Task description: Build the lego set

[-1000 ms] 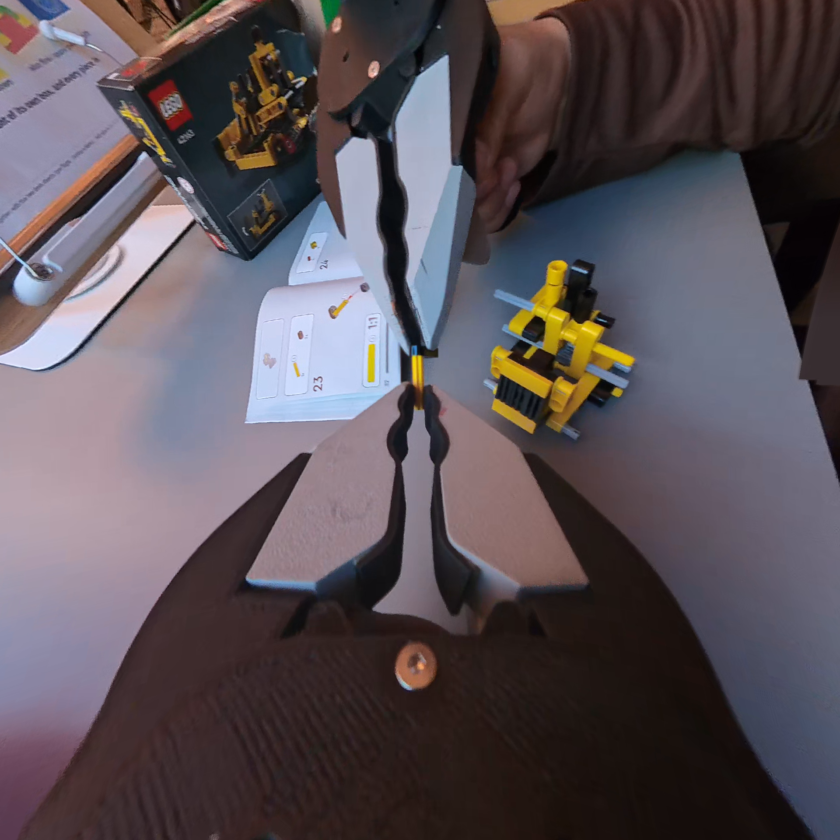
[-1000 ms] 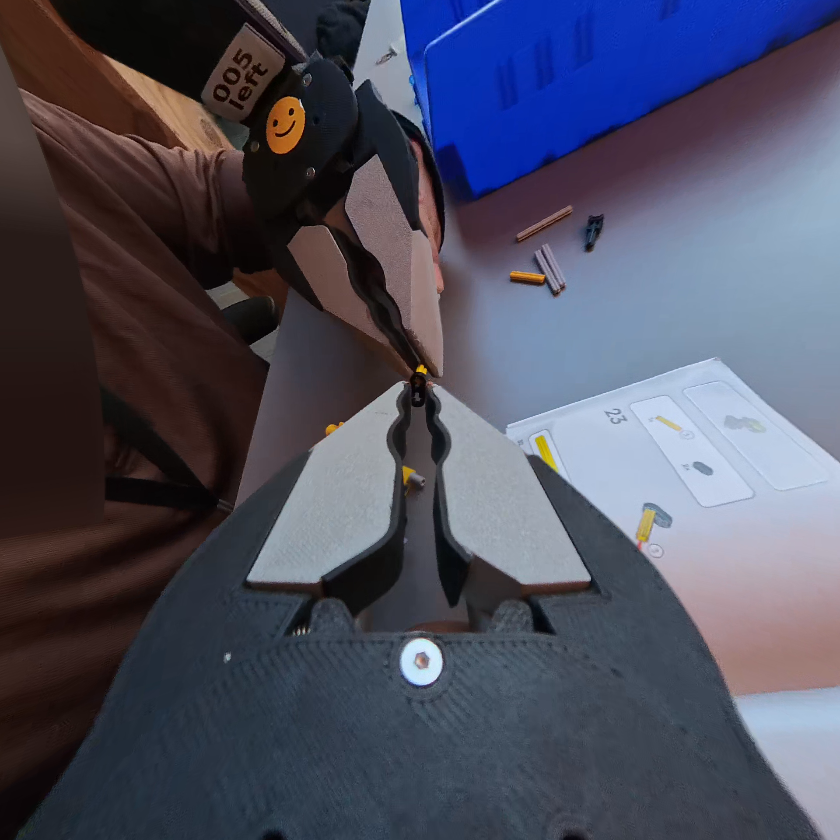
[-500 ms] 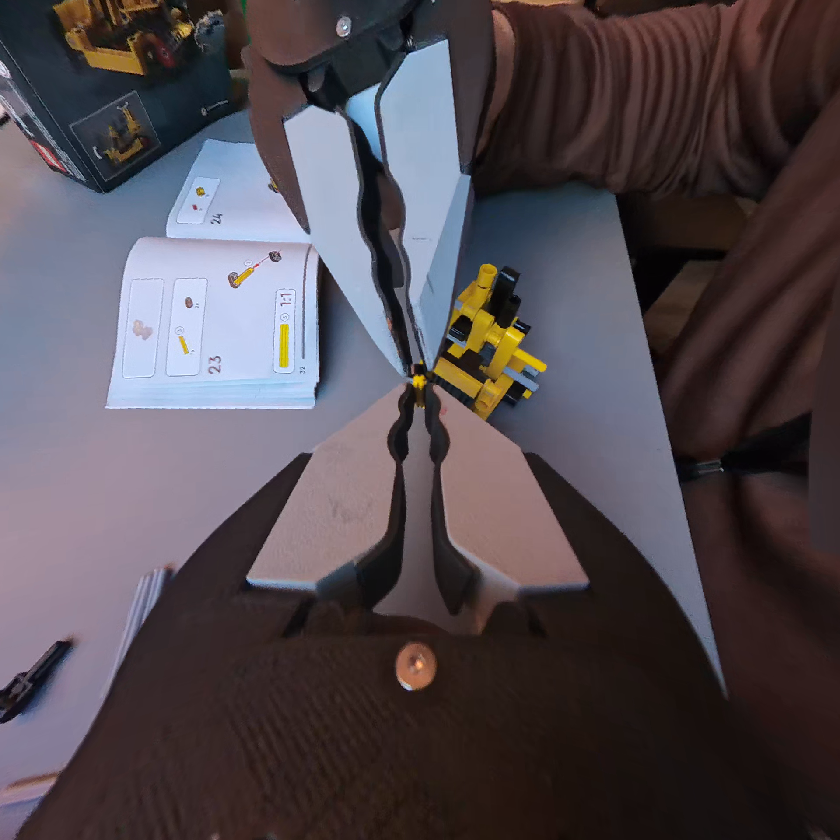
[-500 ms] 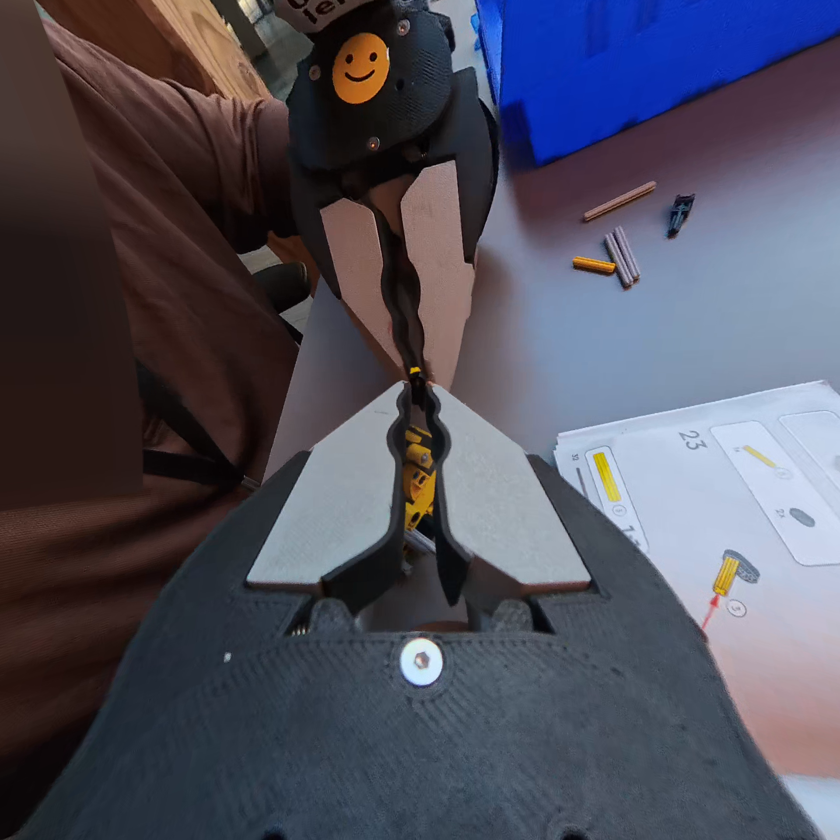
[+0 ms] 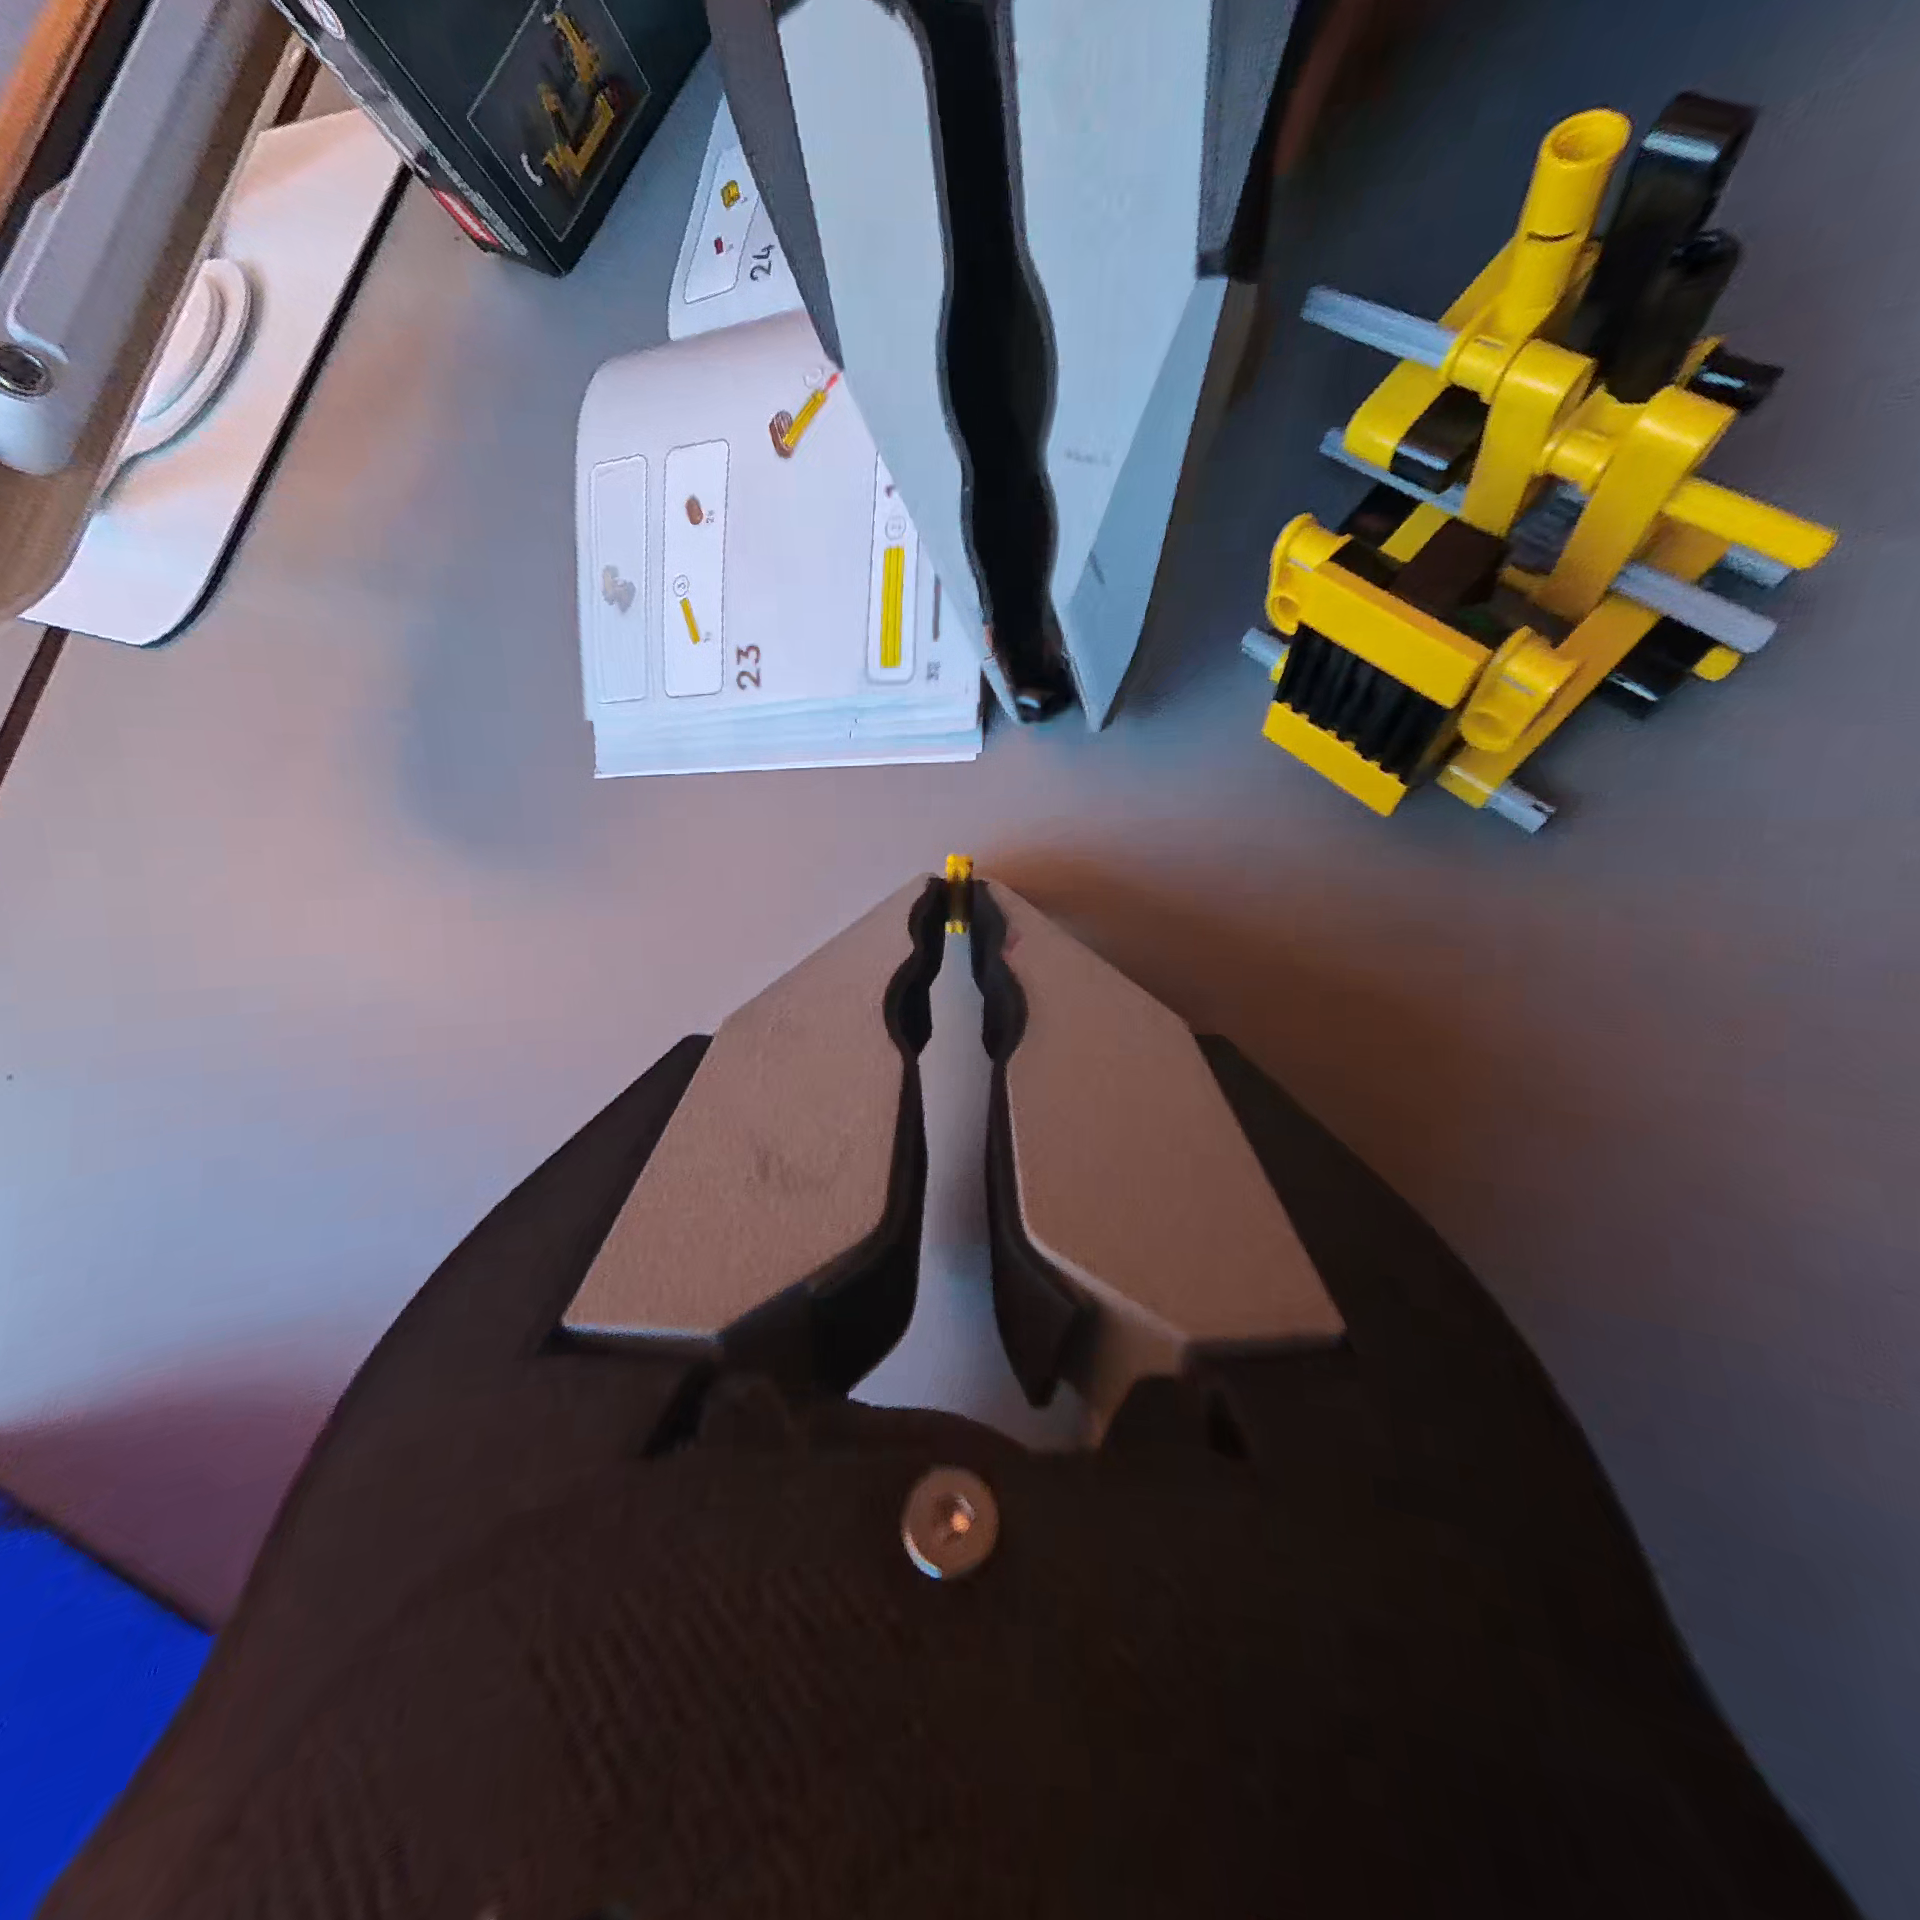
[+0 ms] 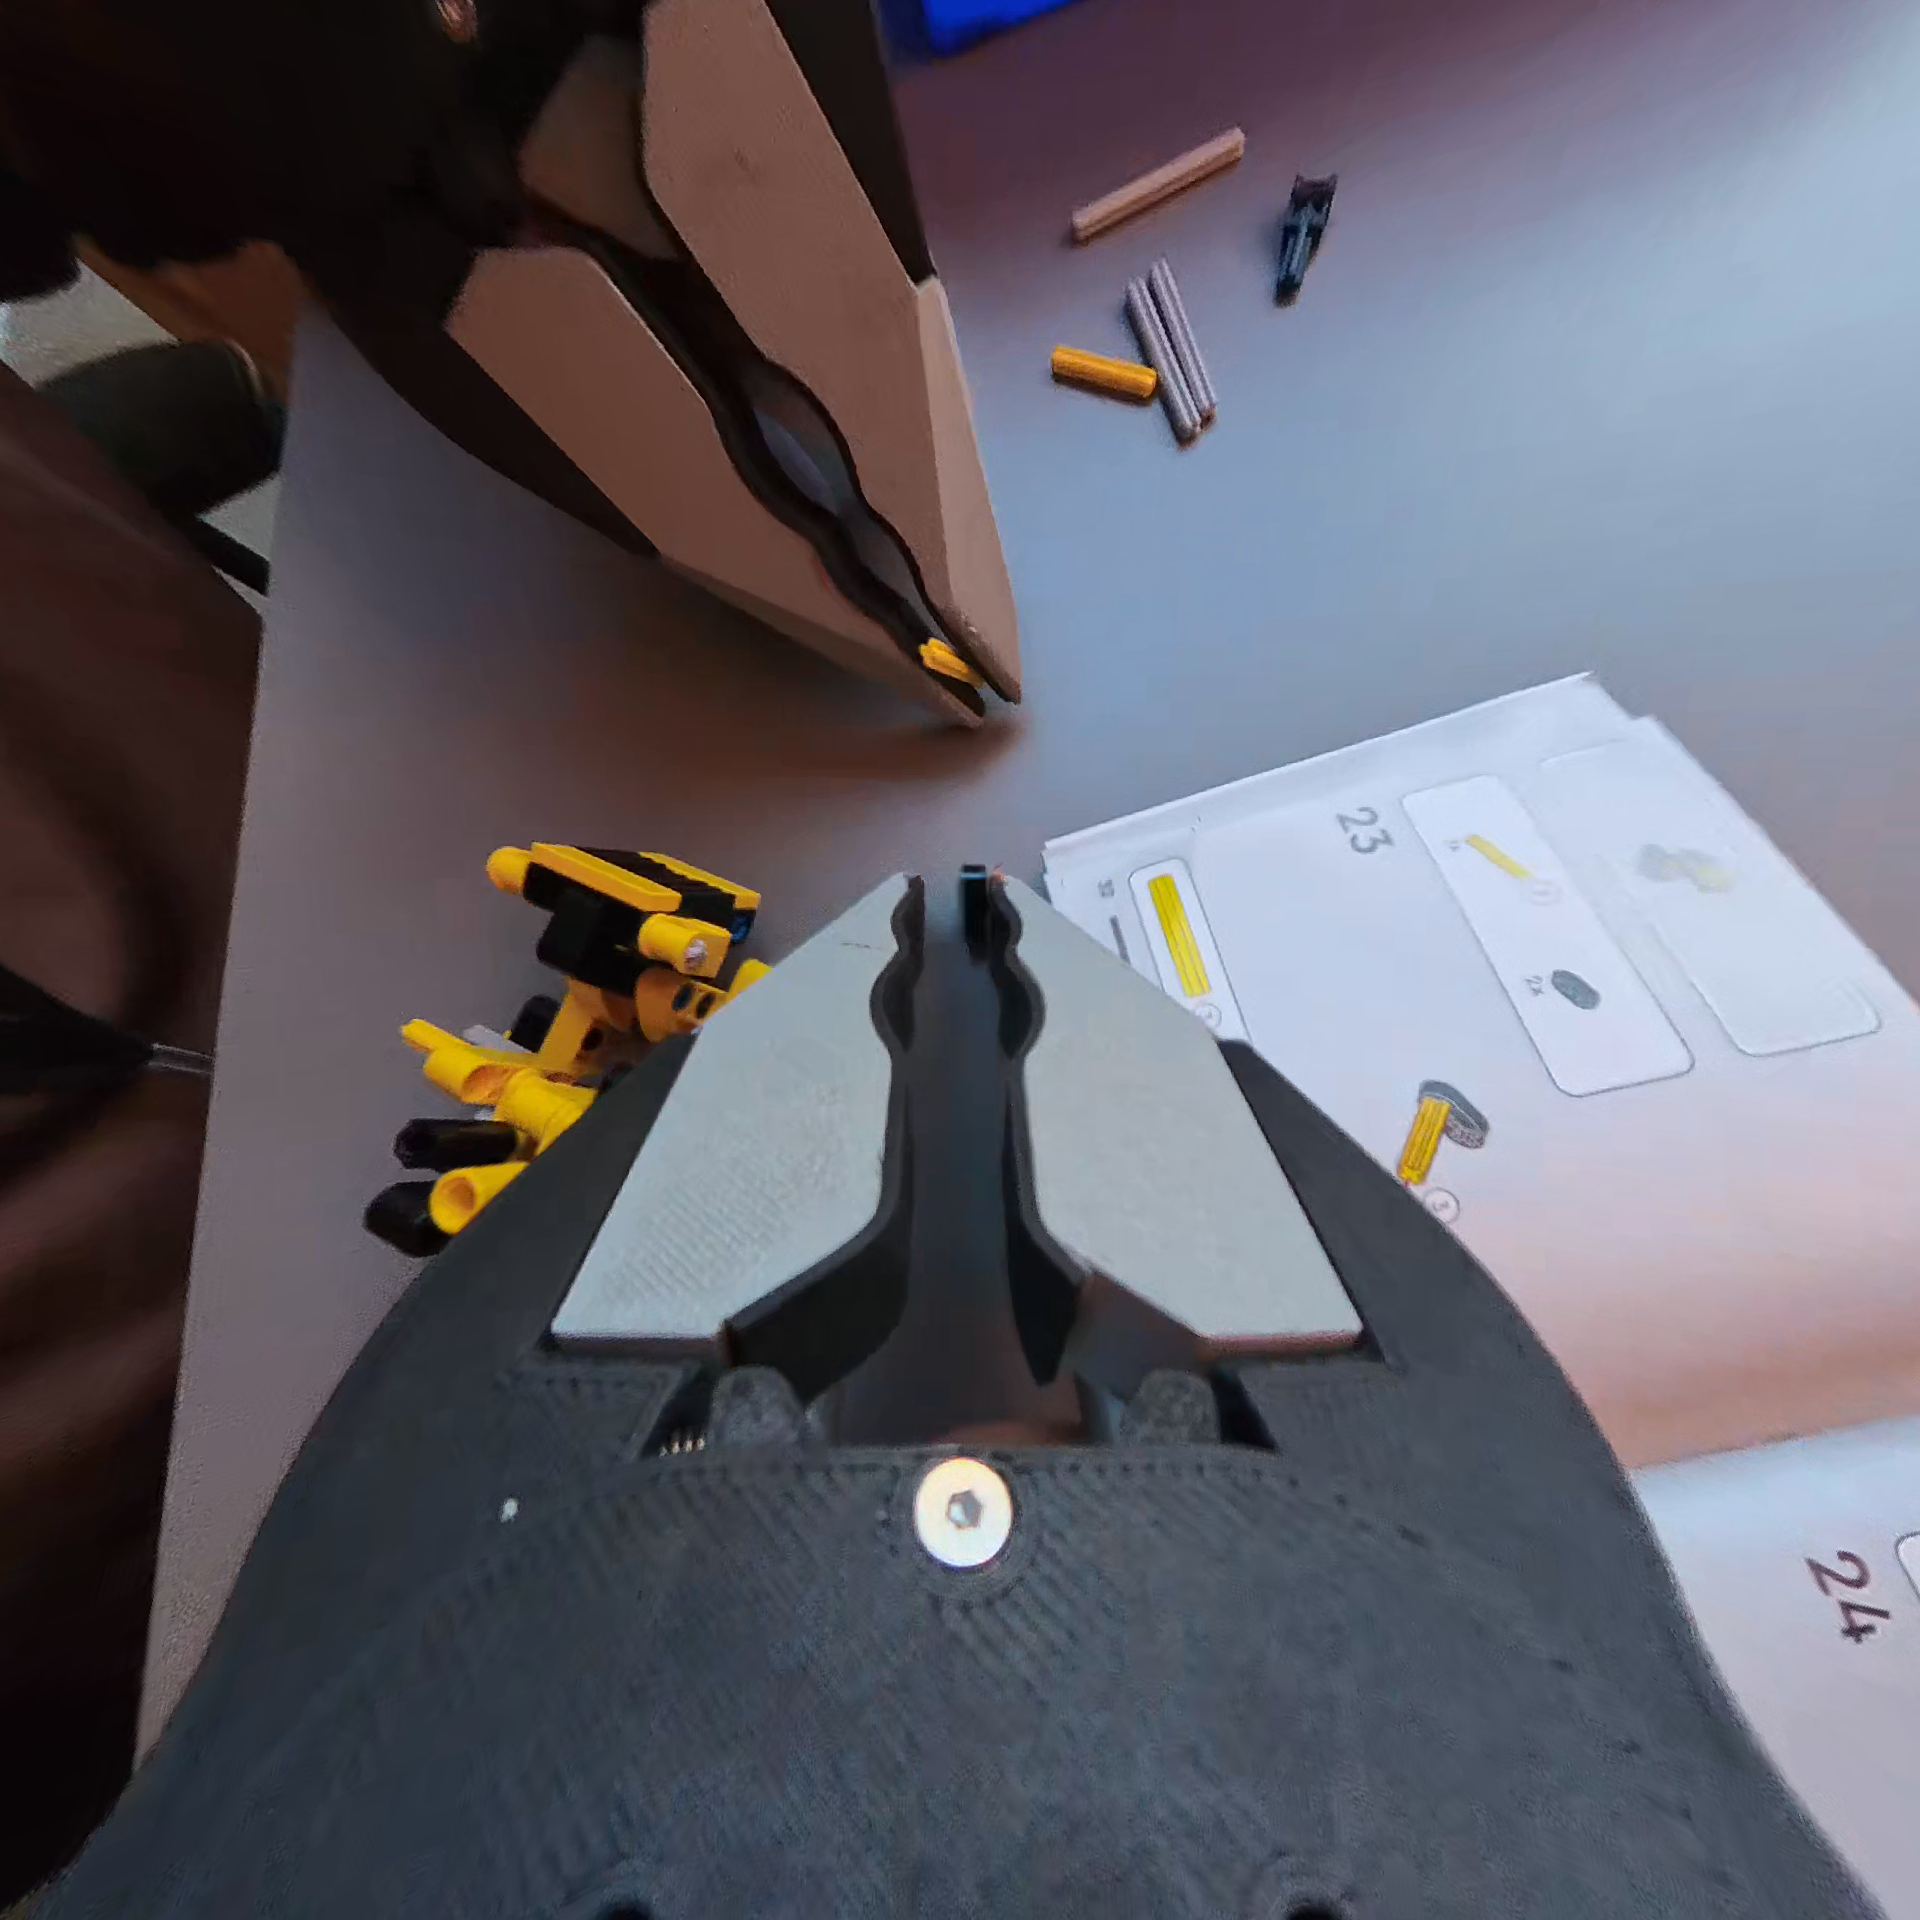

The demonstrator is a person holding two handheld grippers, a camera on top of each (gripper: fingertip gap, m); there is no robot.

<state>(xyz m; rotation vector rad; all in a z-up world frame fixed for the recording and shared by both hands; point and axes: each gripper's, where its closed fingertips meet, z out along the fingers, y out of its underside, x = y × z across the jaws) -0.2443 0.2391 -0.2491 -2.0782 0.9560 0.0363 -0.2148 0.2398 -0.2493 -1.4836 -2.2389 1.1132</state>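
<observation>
My left gripper (image 5: 956, 896) is shut on a short yellow axle piece (image 5: 956, 881) that sticks out of its tips. It also shows in the right wrist view (image 6: 977, 698), with the yellow piece (image 6: 948, 663) in it. My right gripper (image 6: 956, 894) holds a small black piece (image 6: 974, 906) at its tips, with the jaws a little apart. It shows in the left wrist view (image 5: 1039, 707) next to the booklet. The two grippers are apart. The yellow and black model (image 5: 1507, 540) stands on the grey table, to the right; it also shows in the right wrist view (image 6: 603, 987).
The open instruction booklet (image 5: 748, 582) lies in the middle, and also shows in the right wrist view (image 6: 1455, 935). The dark set box (image 5: 520, 104) and a white stand (image 5: 156, 416) are far left. Loose parts lie beyond: tan axle (image 6: 1158, 185), black pin (image 6: 1304, 234), grey axles (image 6: 1174, 348), yellow axle (image 6: 1101, 372). The tips of both grippers are at nearly the same place.
The grippers were tip to tip with the yellow and black pieces together. They have pulled apart: the left keeps the yellow piece, the right keeps the black one, with its jaws slightly wider.
</observation>
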